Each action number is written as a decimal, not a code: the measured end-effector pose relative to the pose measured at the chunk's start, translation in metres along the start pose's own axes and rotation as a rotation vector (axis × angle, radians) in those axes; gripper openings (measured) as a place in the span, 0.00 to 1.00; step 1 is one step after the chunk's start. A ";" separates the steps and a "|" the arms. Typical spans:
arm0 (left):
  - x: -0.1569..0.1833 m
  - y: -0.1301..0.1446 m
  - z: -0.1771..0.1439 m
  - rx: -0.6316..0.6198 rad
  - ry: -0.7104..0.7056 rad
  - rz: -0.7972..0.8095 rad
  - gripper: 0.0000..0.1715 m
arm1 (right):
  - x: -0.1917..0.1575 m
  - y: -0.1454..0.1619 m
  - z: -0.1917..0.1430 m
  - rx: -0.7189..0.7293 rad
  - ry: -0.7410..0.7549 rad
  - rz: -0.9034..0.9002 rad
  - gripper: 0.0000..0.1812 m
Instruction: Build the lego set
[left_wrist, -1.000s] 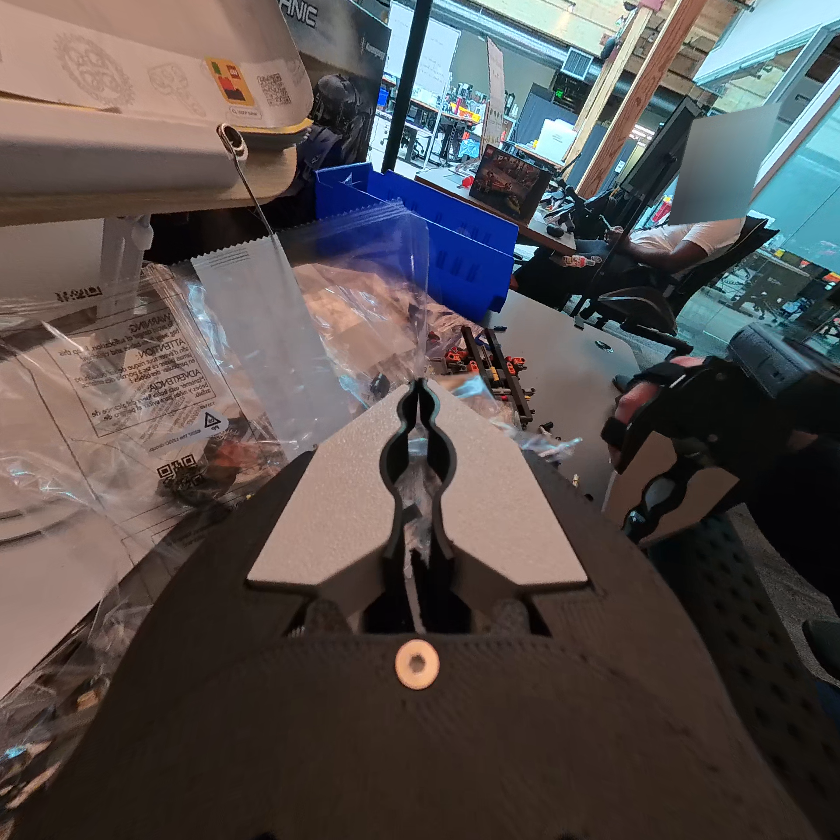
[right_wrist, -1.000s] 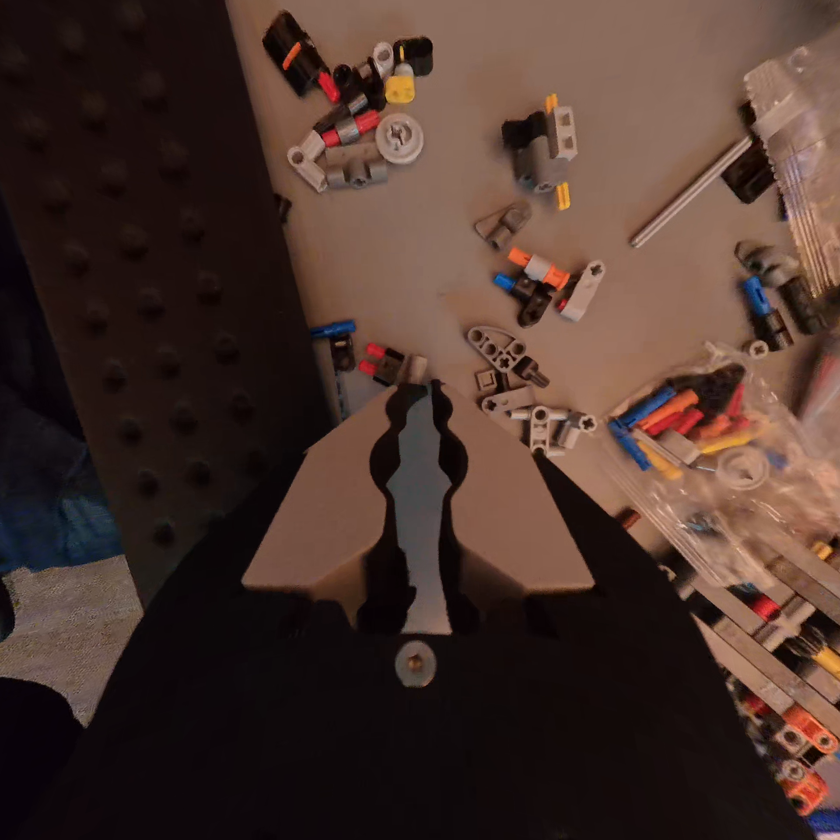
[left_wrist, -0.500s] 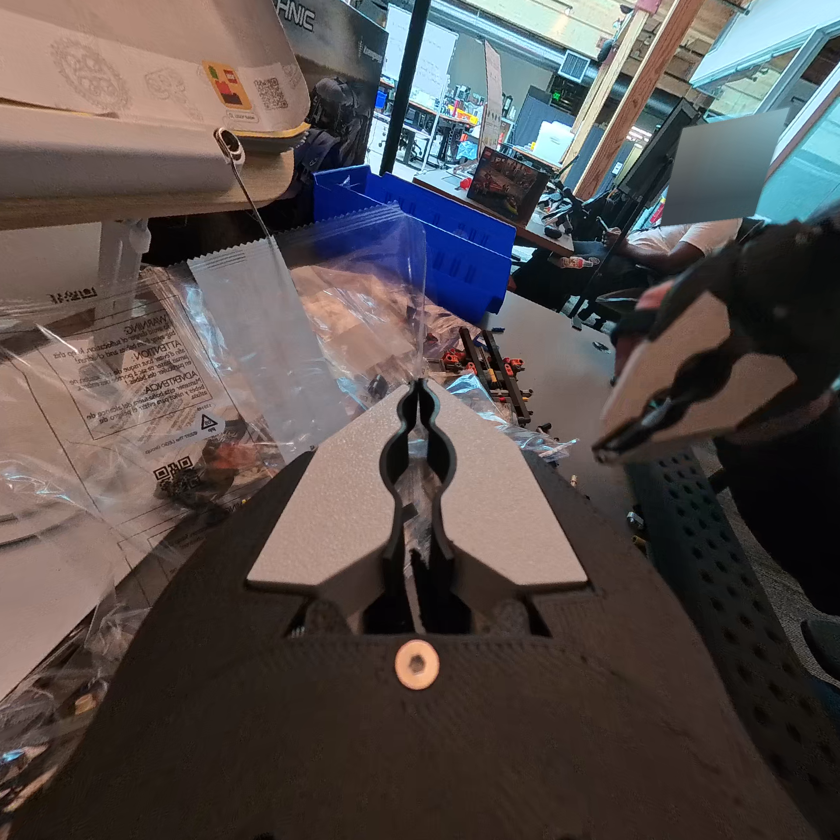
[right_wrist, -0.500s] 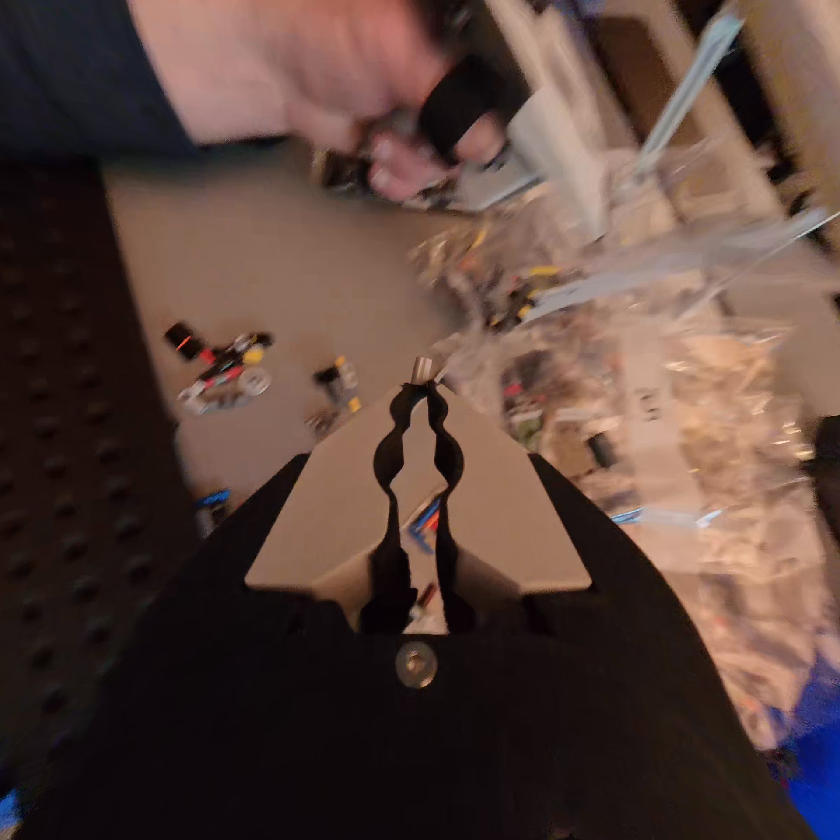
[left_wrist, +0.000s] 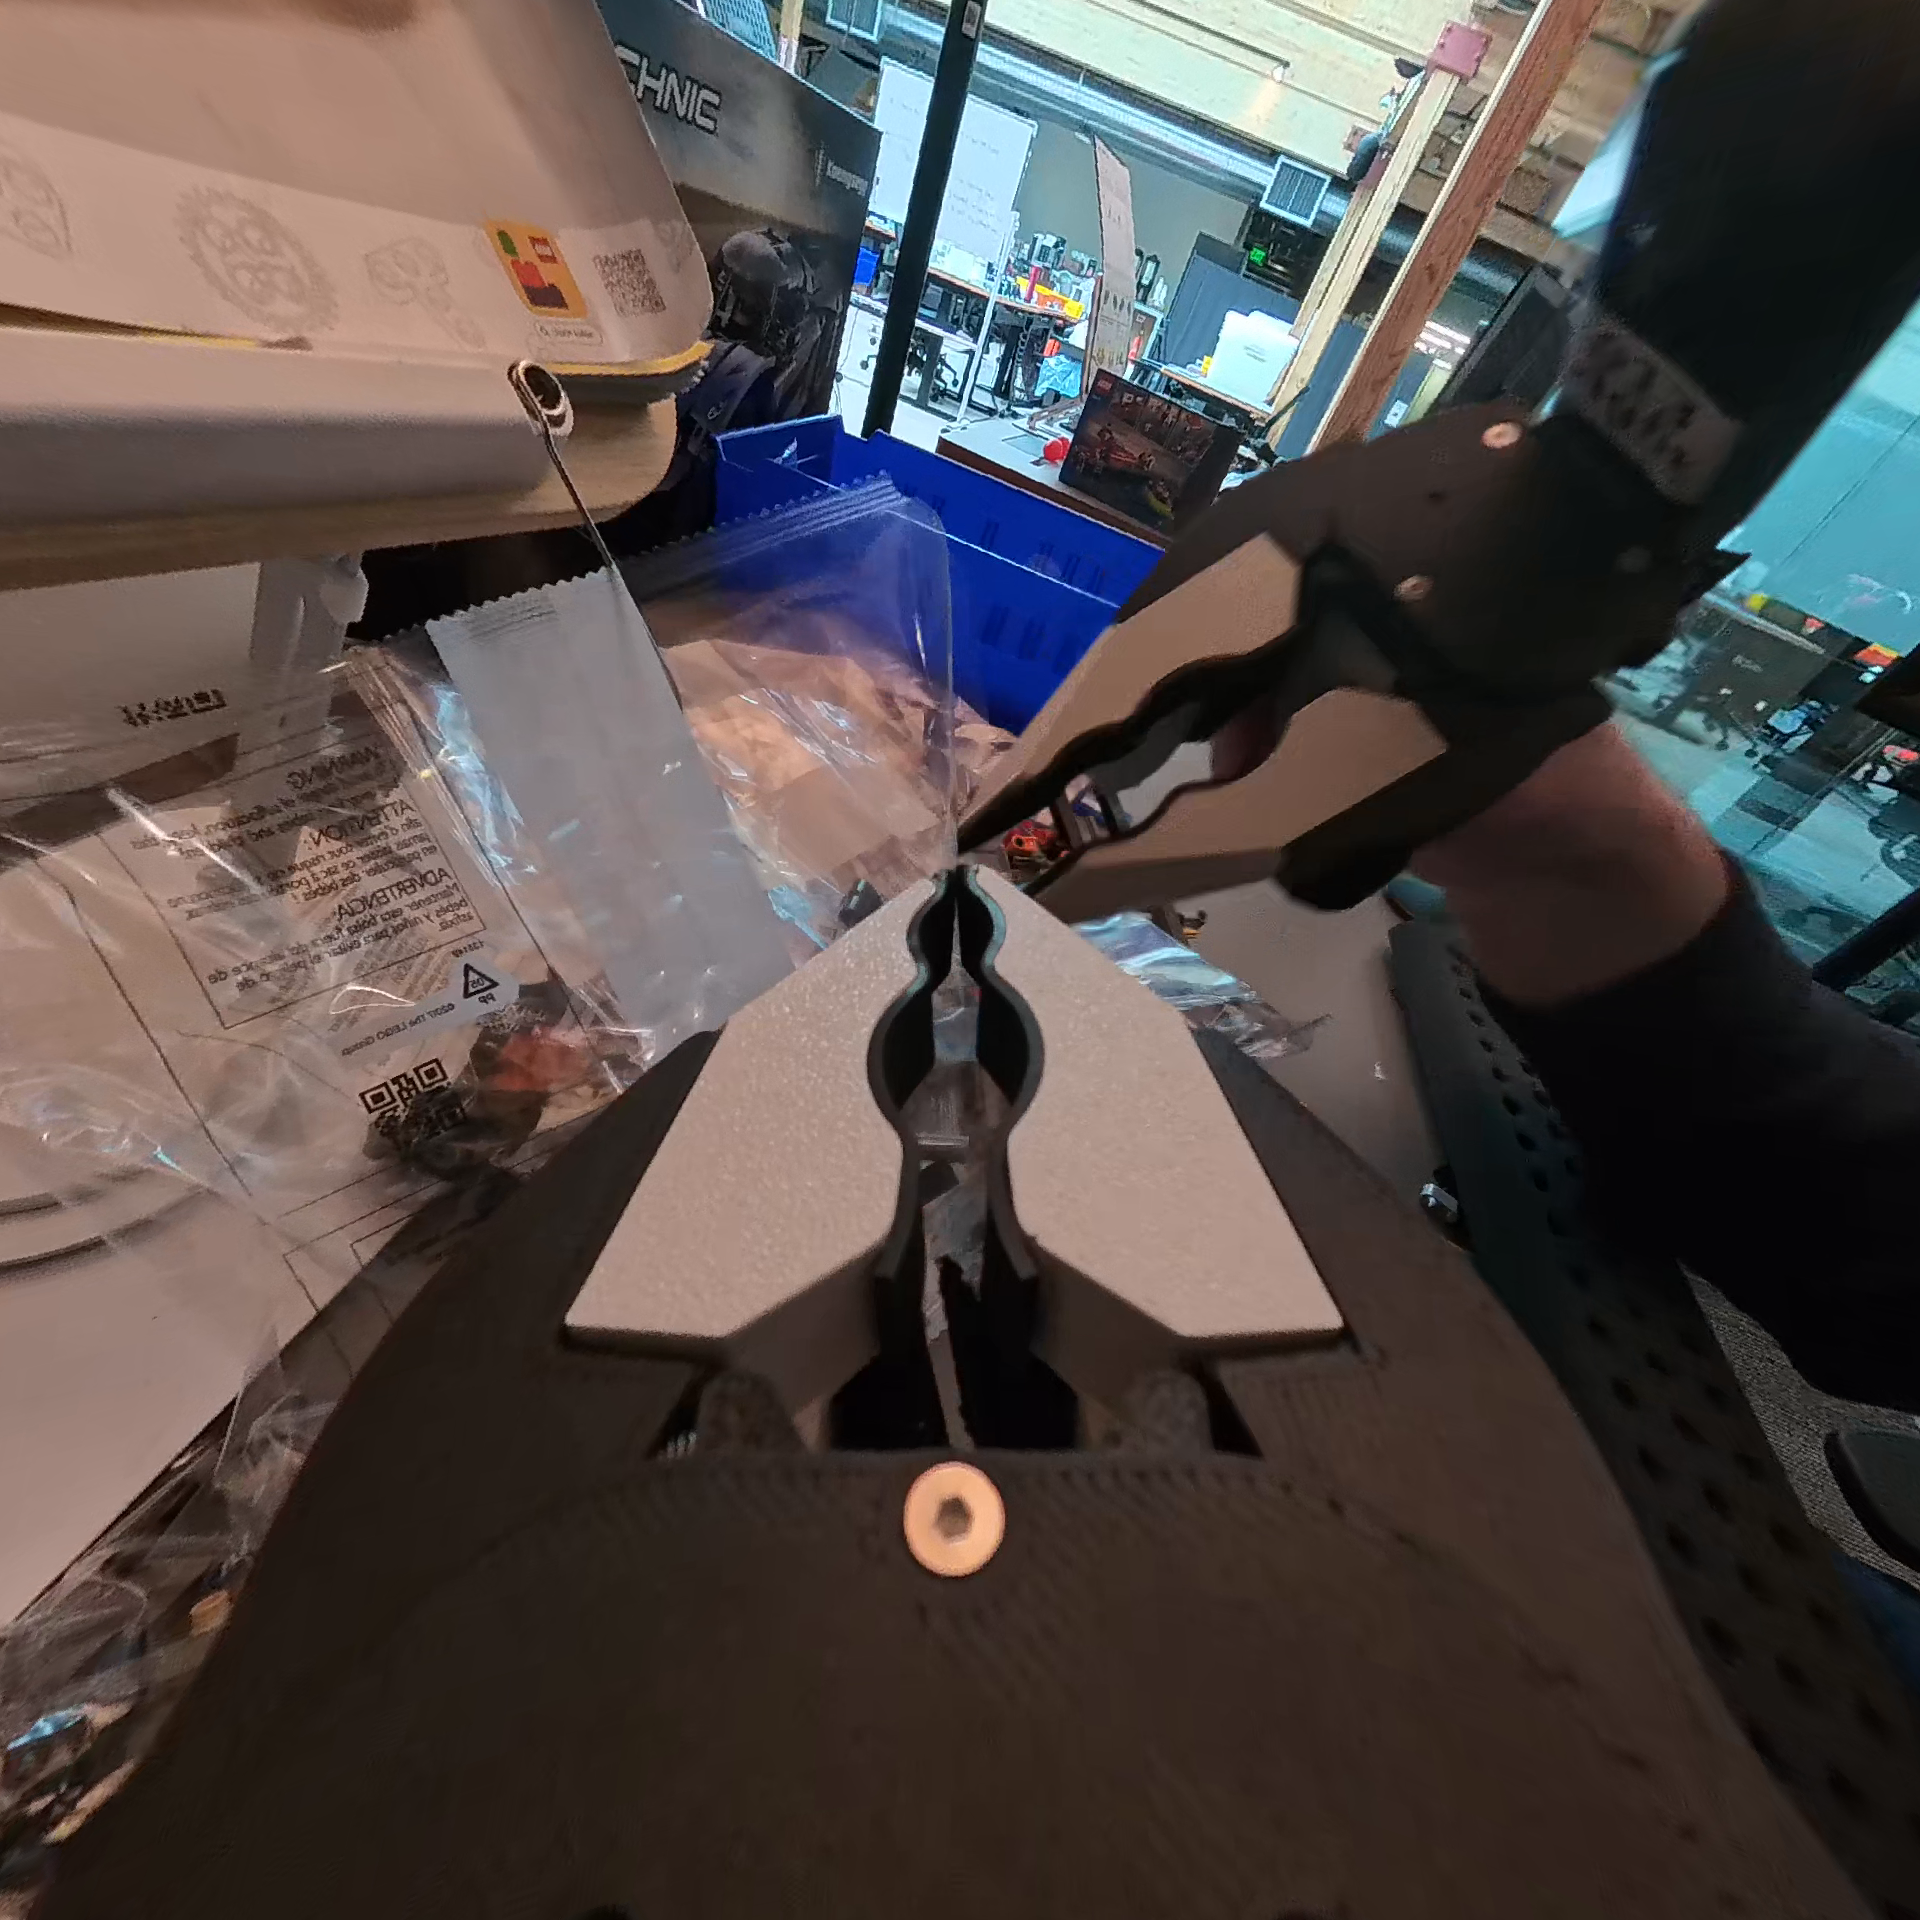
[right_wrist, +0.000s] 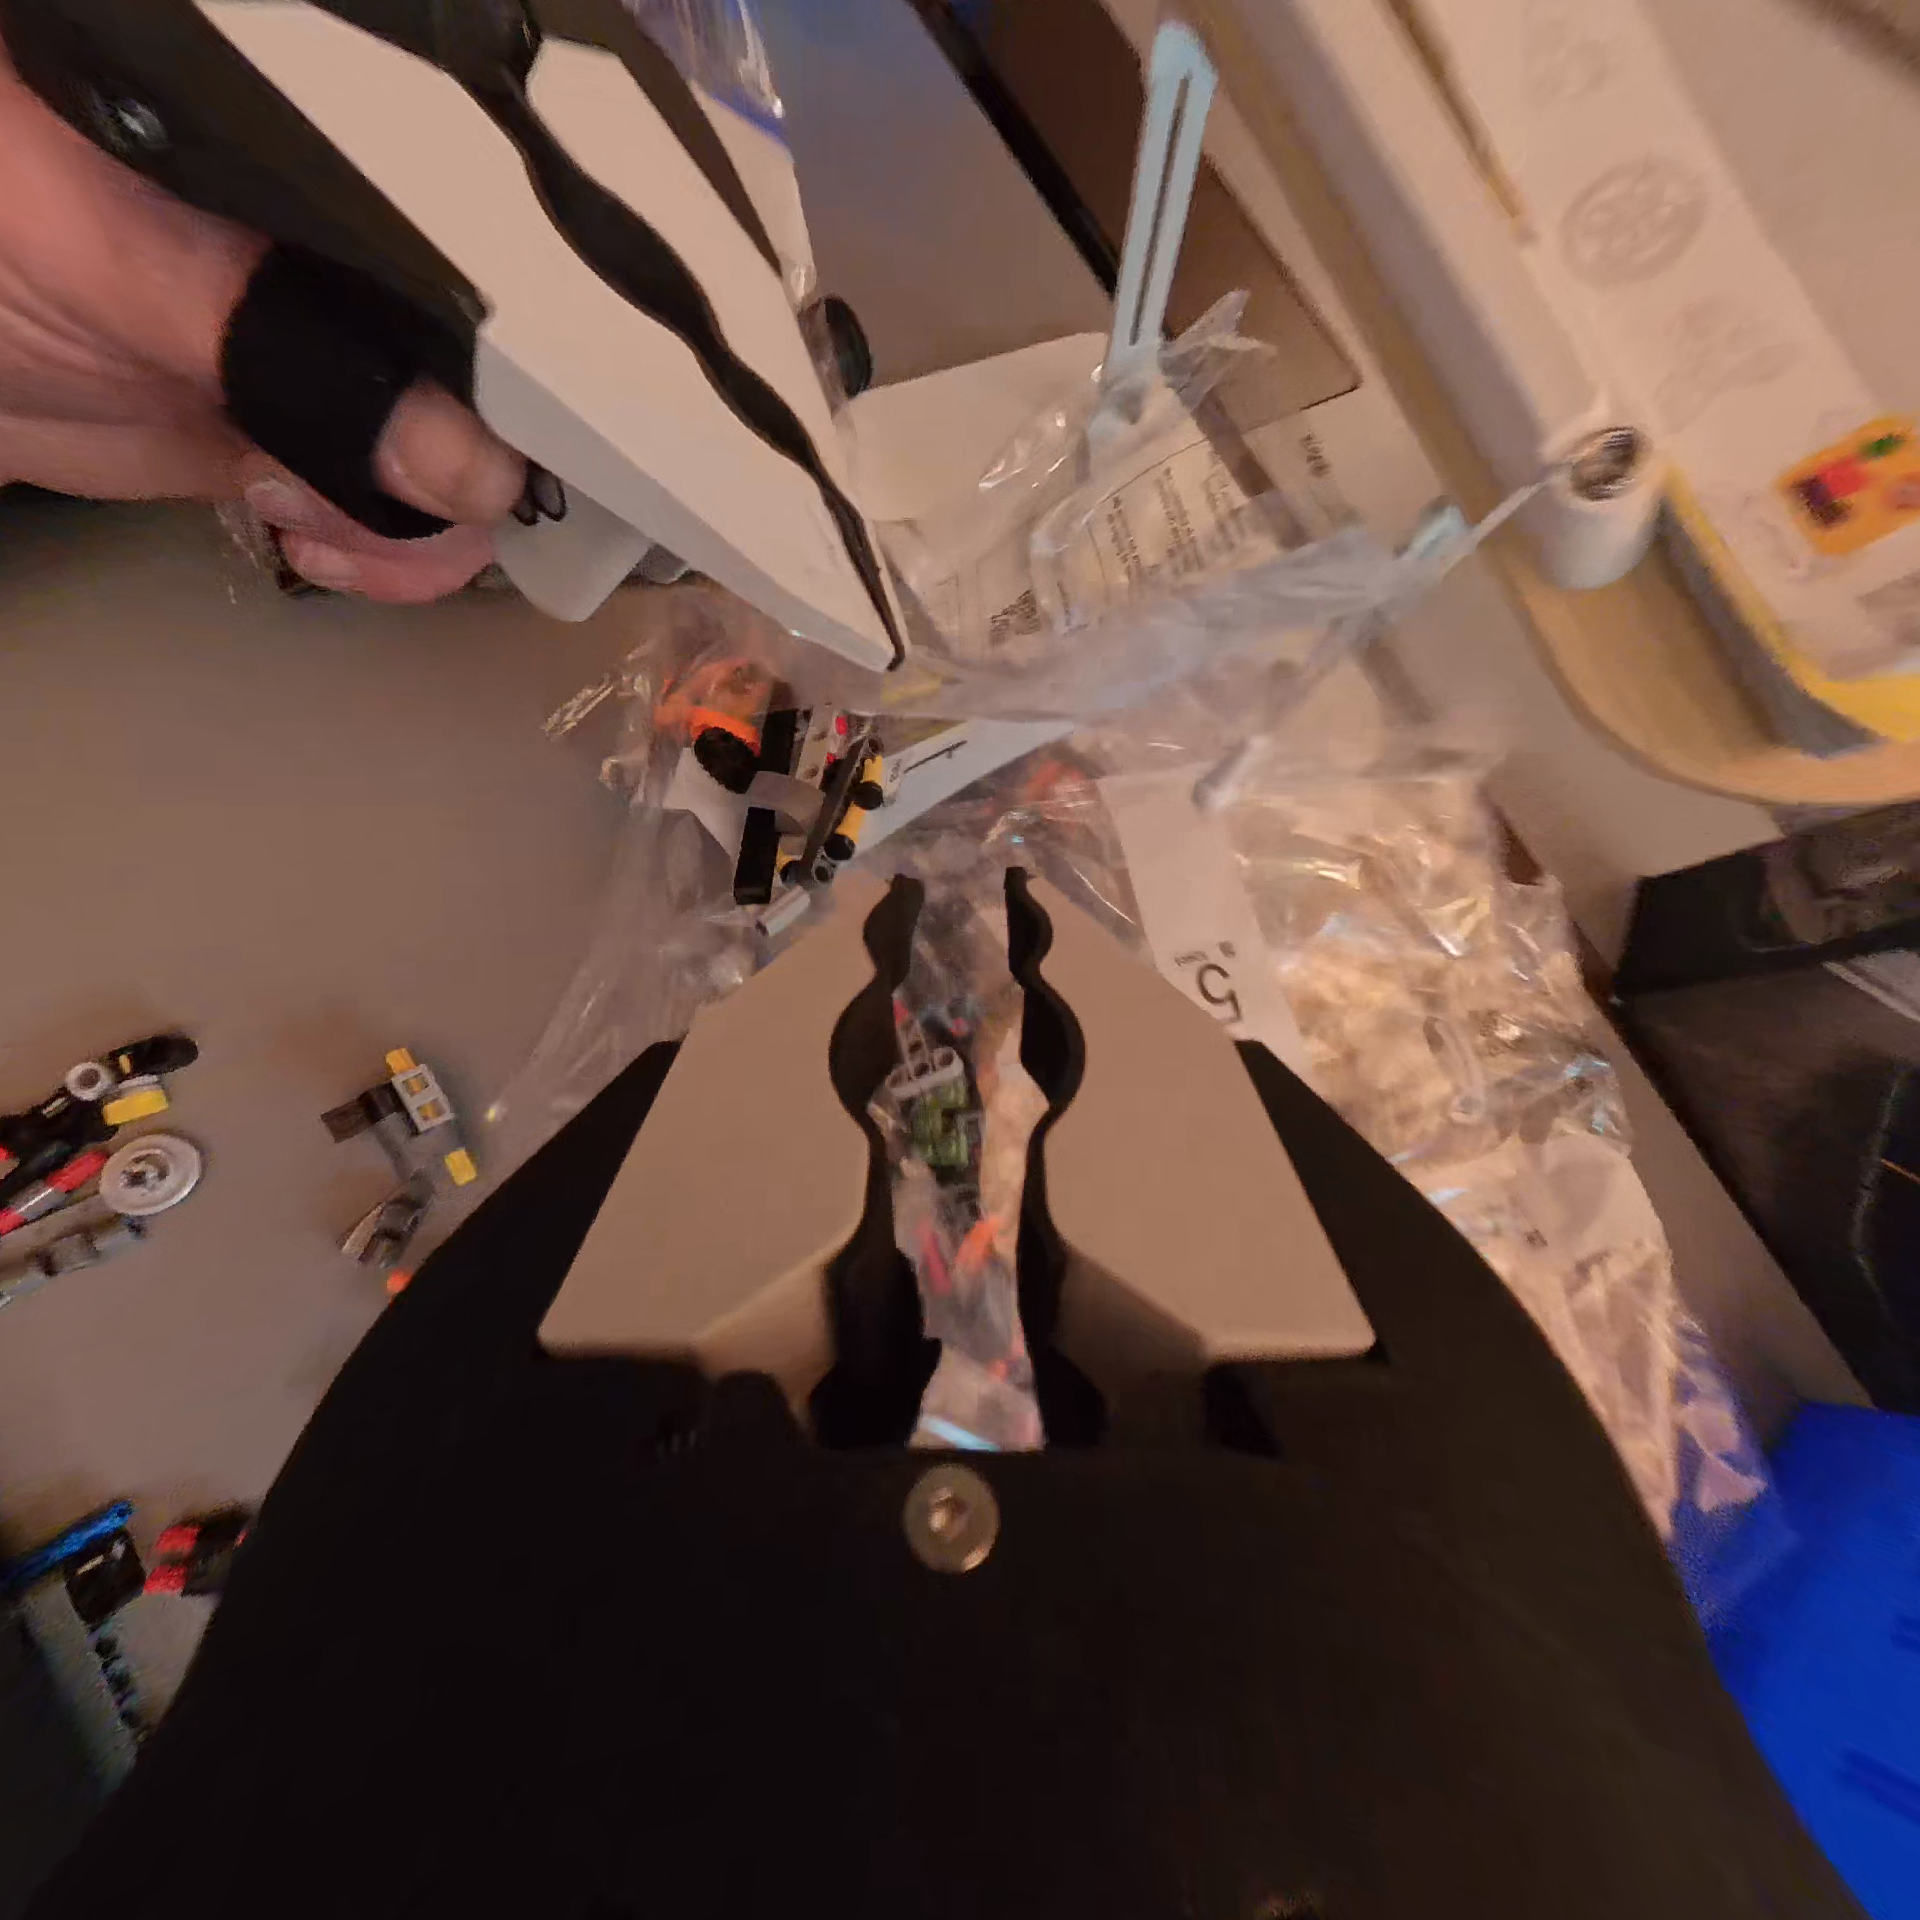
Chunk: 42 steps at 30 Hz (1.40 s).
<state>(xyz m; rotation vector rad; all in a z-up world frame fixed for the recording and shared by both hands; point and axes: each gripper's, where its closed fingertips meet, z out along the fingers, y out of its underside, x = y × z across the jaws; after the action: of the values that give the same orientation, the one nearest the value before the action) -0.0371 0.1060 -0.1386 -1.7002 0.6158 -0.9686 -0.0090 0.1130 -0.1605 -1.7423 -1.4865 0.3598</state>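
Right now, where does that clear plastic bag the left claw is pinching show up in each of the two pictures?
Left wrist view: the bag rises from the shut left gripper, just above centre.
Right wrist view: the bag stretches right from the left gripper, upper middle.
Shared landmark: the blue bin, centre there; lower right corner here.

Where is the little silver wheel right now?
In the right wrist view, the silver wheel lies on the grey table at the far left, beside red, black and yellow pieces, left of the parts bags.
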 end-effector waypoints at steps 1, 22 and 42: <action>0.000 0.000 0.000 0.001 0.000 -0.001 0.00 | 0.000 0.001 -0.013 0.012 0.009 0.004 0.08; -0.003 0.012 0.007 -0.040 -0.009 0.000 0.00 | -0.099 0.187 -0.066 -0.371 -0.313 -0.001 0.02; -0.001 0.008 0.005 -0.027 -0.005 0.002 0.00 | -0.022 0.001 -0.005 -0.029 -0.144 -0.080 0.05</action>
<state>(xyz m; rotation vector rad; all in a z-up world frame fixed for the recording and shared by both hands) -0.0335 0.1070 -0.1469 -1.7245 0.6301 -0.9583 -0.0107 0.0903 -0.1642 -1.7042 -1.6663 0.4312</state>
